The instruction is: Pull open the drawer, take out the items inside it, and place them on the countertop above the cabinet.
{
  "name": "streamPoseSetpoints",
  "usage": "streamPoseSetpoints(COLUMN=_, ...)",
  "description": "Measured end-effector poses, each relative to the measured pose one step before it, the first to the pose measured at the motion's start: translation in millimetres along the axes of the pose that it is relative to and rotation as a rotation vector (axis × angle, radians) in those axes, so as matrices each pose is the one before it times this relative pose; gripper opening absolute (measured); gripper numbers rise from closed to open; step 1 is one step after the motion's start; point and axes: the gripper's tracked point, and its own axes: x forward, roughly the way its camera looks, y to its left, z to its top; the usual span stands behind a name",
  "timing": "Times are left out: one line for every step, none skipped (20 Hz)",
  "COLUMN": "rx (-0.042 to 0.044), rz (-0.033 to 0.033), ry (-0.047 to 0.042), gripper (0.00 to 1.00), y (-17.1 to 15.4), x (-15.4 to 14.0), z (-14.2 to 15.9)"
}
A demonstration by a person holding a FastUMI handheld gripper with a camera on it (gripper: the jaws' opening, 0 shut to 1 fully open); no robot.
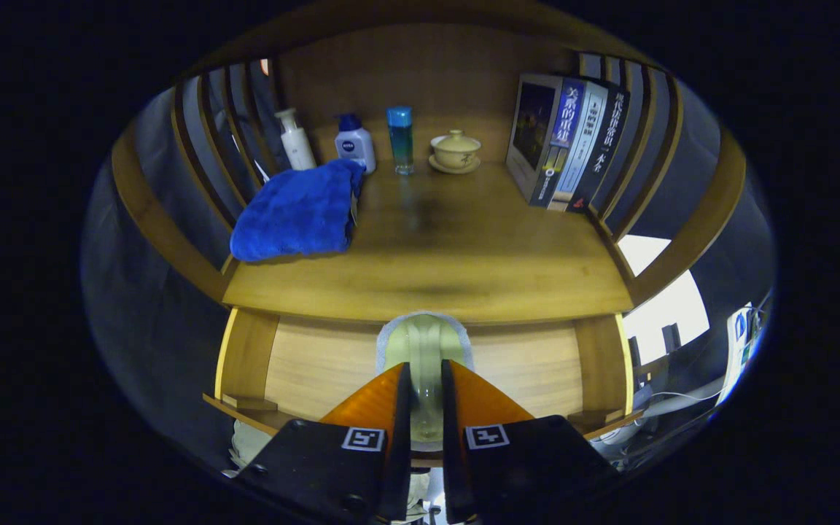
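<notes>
Claw closed on drawer handle, drawer front just ahead

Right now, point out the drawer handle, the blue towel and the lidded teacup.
drawer handle [424,348]: gripper view, on its upper curved part between the hand-held gripper [425,383] fingers.
blue towel [296,211]: gripper view, middle of the cloth.
lidded teacup [455,151]: gripper view, the bowl's side.

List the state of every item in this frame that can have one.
Tongs: closed around the drawer handle.
Drawer handle: gripped between the fingers.
Drawer: front just below the countertop edge; how far open cannot be told.
Blue towel: folded, lying on the countertop.
Pump bottles: upright, closed.
Blue-capped bottle: upright, capped.
Lidded cup: lid on, on its saucer.
Books: standing, leaning.
</notes>
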Motion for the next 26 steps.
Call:
streamPoseSetpoints(rx=0.00370, rz=0.00139, ry=-0.01329, gripper=0.27, y=-1.15, x=-3.82, z=6.63)
streamPoseSetpoints(rx=0.00590, rz=0.00105, ry=-0.01656, gripper=0.27, y=-1.92, x=-3.06, z=6.96)
streamPoseSetpoints(rx=0.00837, rz=-0.00049, ry=-0.02166, gripper=0.27, y=-2.47, x=-0.42, z=8.79)
streamPoseSetpoints(rx=0.00951, rz=0.00411, ry=-0.01882, gripper=0.27, y=-1.91, x=0.21, z=8.06)
streamPoseSetpoints(rx=0.01023, rz=0.00394, ry=-0.01635, gripper=0.27, y=-0.43, x=1.88, z=6.64)
streamPoseSetpoints(rx=0.00697, rz=0.00255, ry=-0.01490, gripper=0.27, y=-1.71, x=2.51, z=8.00)
streamPoseSetpoints(rx=0.00290, rz=0.00082, ry=-0.01104, gripper=0.27, y=-2.07, x=3.87, z=8.70)
streamPoseSetpoints(rx=-0.00001, rz=0.00139, ry=-0.01520, gripper=0.27, y=-1.62, x=3.33, z=9.17)
streamPoseSetpoints(rx=-0.00225, rz=-0.00495, ry=-0.01670, gripper=0.27, y=-3.26, x=3.10, z=11.05)
streamPoseSetpoints(rx=-0.00307, rz=-0.00384, ry=-0.01325, gripper=0.27, y=-1.81, x=5.21, z=9.49)
streamPoseSetpoints(rx=0.00357, rz=0.00006, ry=-0.00695, gripper=0.27, y=-1.45, x=6.40, z=6.94)
streamPoseSetpoints(rx=0.00557, rz=0.00437, ry=-0.00360, gripper=0.27, y=-0.08, x=6.97, z=7.71)
streamPoseSetpoints(rx=0.00517, rz=0.00121, ry=-0.00484, gripper=0.27, y=-0.94, x=8.33, z=6.51)
streamPoseSetpoints(rx=0.00012, rz=0.00290, ry=-0.00648, gripper=0.27, y=-0.79, x=9.13, z=5.43)
streamPoseSetpoints(rx=0.00163, rz=0.00111, ry=-0.00676, gripper=0.27, y=0.67, x=9.83, z=4.59)
streamPoseSetpoints(rx=0.00153, rz=0.00228, ry=-0.00648, gripper=0.27, y=0.94, x=9.60, z=4.99)
streamPoseSetpoints(rx=0.00198, rz=-0.00269, ry=-0.00523, gripper=0.27, y=-0.65, x=10.38, z=3.85)
streamPoseSetpoints(rx=0.00052, rz=-0.00233, ry=-0.00426, gripper=0.27, y=-0.53, x=9.61, z=3.10)
streamPoseSetpoints(rx=-0.00138, rz=-0.00347, ry=-0.00636, gripper=0.27, y=-0.70, x=10.45, z=4.10)
streamPoseSetpoints(rx=0.00012, rz=-0.00437, ry=-0.00954, gripper=0.27, y=-1.61, x=9.71, z=5.02)
streamPoseSetpoints(rx=0.00275, rz=-0.00104, ry=-0.01049, gripper=0.27, y=-0.65, x=9.54, z=4.37)
streamPoseSetpoints(rx=0.00912, rz=0.00310, ry=-0.01243, gripper=0.27, y=0.21, x=8.74, z=3.24)
streamPoseSetpoints(rx=0.01202, rz=0.00311, ry=-0.00546, gripper=0.27, y=0.05, x=7.23, z=2.03)
streamPoseSetpoints(rx=0.01256, rz=-0.00075, ry=-0.01077, gripper=0.27, y=-0.93, x=5.87, z=1.90)
streamPoseSetpoints(rx=0.01557, rz=-0.00228, ry=-0.01384, gripper=0.27, y=-1.55, x=5.60, z=1.57)
streamPoseSetpoints(rx=0.01340, rz=0.00476, ry=-0.00618, gripper=0.27, y=0.71, x=3.85, z=0.32)
